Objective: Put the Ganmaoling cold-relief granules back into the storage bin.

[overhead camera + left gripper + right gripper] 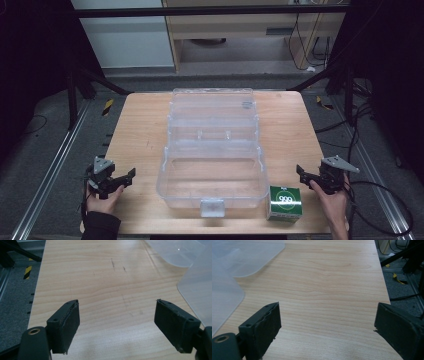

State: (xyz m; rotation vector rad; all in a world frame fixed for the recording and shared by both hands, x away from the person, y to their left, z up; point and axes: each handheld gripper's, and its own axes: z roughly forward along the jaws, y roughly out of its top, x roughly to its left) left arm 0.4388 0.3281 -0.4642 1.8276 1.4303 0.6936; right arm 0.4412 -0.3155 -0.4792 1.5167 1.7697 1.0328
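Here a clear plastic case [212,172] sits open in the middle of the wooden table [135,130], its lid [212,107] folded back flat toward the far edge and a white latch tab at its near wall. Just beside the case's near right corner stands a small green box [285,202] with a white round mark on top. The left gripper [122,181] is held low at the table's near left side, well apart from the case, its jaws spread wide with bare wood between them [116,325]. The right gripper [306,175] is held at the near right side, near the green box but not touching it, its jaws likewise wide apart over bare wood [327,327].
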